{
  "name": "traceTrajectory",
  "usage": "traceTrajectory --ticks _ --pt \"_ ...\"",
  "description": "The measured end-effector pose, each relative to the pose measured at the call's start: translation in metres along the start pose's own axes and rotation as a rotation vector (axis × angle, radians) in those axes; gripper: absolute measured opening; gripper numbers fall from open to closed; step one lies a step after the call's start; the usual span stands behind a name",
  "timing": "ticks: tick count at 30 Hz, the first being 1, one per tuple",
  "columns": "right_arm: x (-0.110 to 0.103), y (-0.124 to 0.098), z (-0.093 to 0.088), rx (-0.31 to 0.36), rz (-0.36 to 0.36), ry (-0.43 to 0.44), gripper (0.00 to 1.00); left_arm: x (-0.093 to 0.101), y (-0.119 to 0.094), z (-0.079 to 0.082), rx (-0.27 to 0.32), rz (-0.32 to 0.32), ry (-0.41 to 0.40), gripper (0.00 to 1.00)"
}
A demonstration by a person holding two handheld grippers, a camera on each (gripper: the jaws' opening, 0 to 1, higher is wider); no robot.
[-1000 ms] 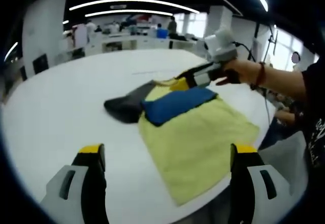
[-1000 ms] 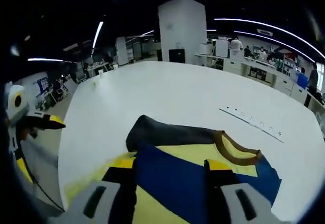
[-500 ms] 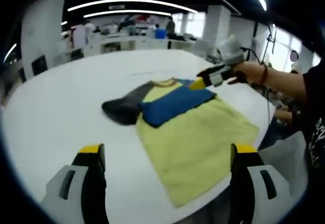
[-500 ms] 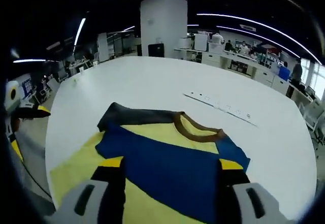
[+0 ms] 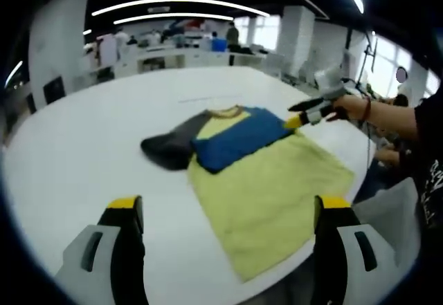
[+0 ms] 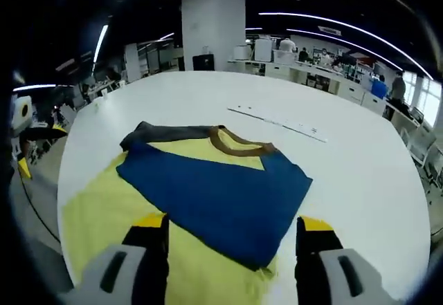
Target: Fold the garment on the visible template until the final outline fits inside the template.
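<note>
While both jaws gape, each tool (image 5: 225, 211) (image 6: 232, 225) holds nothing

Shirt (image 6: 208, 201): yellow body, brown collar at 12 o'clock, blue sleeve folded flat across chest, dark grey sleeve spread toward 10 o'clock; lies flat on white bench (image 6: 360, 173).

A broad white table (image 5: 90, 132) carries a yellow garment (image 5: 270, 194) spread flat, 1 blue sleeve (image 6: 221, 201) folded across its chest and 1 dark grey sleeve (image 5: 169, 146) lying out sideways. A thin white strip (image 6: 277, 120) lies beyond the collar.
</note>
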State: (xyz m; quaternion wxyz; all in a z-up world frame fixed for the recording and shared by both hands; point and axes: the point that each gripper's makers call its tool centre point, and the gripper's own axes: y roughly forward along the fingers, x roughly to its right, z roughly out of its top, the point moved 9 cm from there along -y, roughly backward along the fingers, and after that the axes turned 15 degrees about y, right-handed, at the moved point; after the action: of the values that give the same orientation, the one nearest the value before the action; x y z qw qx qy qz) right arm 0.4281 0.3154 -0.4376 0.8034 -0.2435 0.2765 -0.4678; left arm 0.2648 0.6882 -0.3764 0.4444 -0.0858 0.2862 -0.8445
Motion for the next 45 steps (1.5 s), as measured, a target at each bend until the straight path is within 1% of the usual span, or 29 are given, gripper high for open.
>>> traceTrajectory --ticks 2,5,7,9,10,12,14,18,20,22,23,24,25,27,28,29,32,37,45 --pt "0.006 -0.002 -0.005 -0.013 -0.013 0.000 0.72 0.001 0.000 0.000 0.001 -0.001 0.000 0.99" --pt "0.013 -0.005 -0.011 -0.026 -0.023 -0.003 0.67 0.002 0.001 -0.001 -0.003 -0.002 -0.002 0.99" --pt "0.016 -0.007 -0.015 -0.028 -0.035 -0.016 0.60 0.002 0.001 -0.001 -0.007 -0.002 -0.004 0.99" --pt "0.019 -0.008 -0.018 -0.037 -0.044 -0.033 0.47 0.003 0.001 -0.001 -0.008 -0.003 -0.006 0.99" --pt "0.022 -0.008 -0.021 -0.050 -0.057 -0.035 0.43 0.003 0.001 -0.001 -0.010 -0.004 -0.007 0.99" --pt "0.024 -0.007 -0.024 -0.057 -0.065 -0.040 0.38 0.004 0.001 -0.001 -0.012 -0.005 -0.009 0.99" --pt "0.026 -0.006 -0.027 -0.063 -0.068 -0.033 0.32 0.005 0.001 -0.001 -0.013 -0.005 -0.010 0.99" --pt "0.029 -0.004 -0.030 -0.053 -0.091 -0.014 0.16 0.005 0.001 -0.001 -0.015 -0.004 -0.012 0.99" --pt "0.030 -0.002 -0.031 -0.048 -0.092 -0.002 0.12 0.005 0.001 -0.002 -0.018 -0.004 -0.011 0.99" --pt "0.031 -0.001 -0.032 -0.049 -0.110 0.011 0.02 0.005 0.000 -0.003 -0.022 -0.001 -0.013 0.99" --pt "0.032 -0.002 -0.033 -0.057 -0.124 0.029 0.00 0.005 -0.001 -0.003 -0.023 0.000 -0.013 0.99" --pt "0.033 -0.003 -0.035 -0.058 -0.149 0.059 0.00 0.005 -0.001 -0.003 -0.024 0.002 -0.014 0.99" --pt "0.038 -0.005 -0.039 -0.091 -0.216 0.099 0.00 0.005 -0.002 -0.004 -0.025 0.005 -0.015 0.99" --pt "0.037 -0.004 -0.043 -0.090 -0.240 0.163 0.00 0.005 -0.002 -0.005 -0.027 0.007 -0.015 0.99" --pt "0.036 -0.003 -0.041 -0.067 -0.232 0.165 0.00 0.005 -0.002 -0.006 -0.030 0.007 -0.017 0.99" --pt "0.036 -0.003 -0.041 -0.080 -0.234 0.143 0.00 0.005 -0.002 -0.006 -0.034 0.008 -0.018 0.99" --pt "0.034 -0.003 -0.040 -0.090 -0.253 0.085 0.00 0.006 -0.001 -0.006 -0.038 0.005 -0.016 0.99" --pt "0.037 -0.004 -0.040 -0.088 -0.242 0.105 0.00 0.005 0.000 -0.004 -0.034 0.006 -0.010 0.99" --pt "0.049 -0.008 -0.039 -0.097 -0.249 0.091 0.00 0.002 0.000 -0.003 -0.036 0.011 -0.005 0.99"
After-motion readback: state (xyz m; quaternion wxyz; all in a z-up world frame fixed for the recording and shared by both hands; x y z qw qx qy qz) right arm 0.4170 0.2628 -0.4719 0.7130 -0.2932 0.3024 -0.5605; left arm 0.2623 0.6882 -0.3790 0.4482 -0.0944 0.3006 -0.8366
